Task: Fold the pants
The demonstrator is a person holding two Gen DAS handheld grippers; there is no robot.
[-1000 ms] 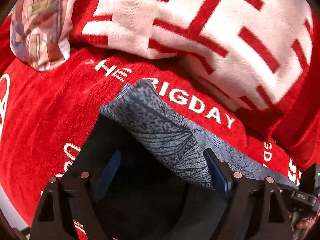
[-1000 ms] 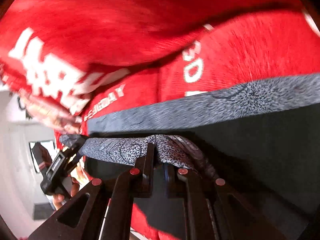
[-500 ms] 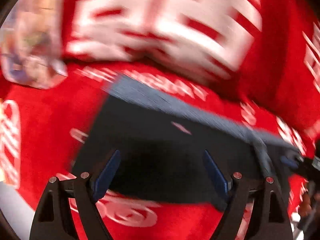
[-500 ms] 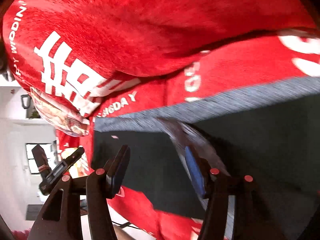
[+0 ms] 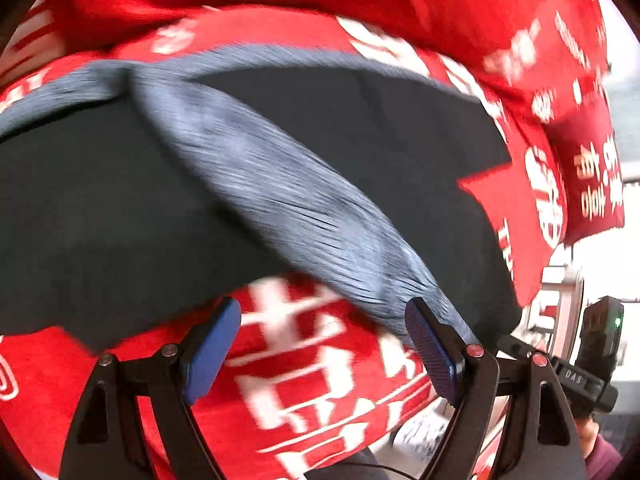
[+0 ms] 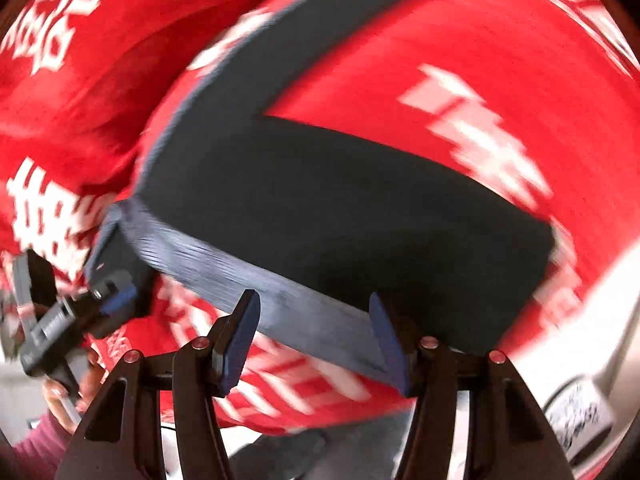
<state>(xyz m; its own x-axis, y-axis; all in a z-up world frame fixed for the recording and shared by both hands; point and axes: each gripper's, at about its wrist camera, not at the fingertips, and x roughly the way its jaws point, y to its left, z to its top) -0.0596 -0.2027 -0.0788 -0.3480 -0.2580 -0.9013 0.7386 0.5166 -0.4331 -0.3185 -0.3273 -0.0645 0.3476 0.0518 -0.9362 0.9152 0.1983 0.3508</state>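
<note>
Though motion blur smears everything, dark pants (image 5: 380, 128) cover the red blanket (image 5: 304, 380).

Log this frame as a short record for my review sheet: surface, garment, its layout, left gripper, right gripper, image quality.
surface: red blanket with white lettering
garment: dark pants with a grey patterned waistband
layout: lying spread on the blanket, both legs visible in the right wrist view, not yet folded
left gripper: jaws open, nothing between the pads, blanket seen through the gap
right gripper: jaws have just been opening; waistband edge seen between them, pads not pressing it
image quality: both views motion-blurred
</note>
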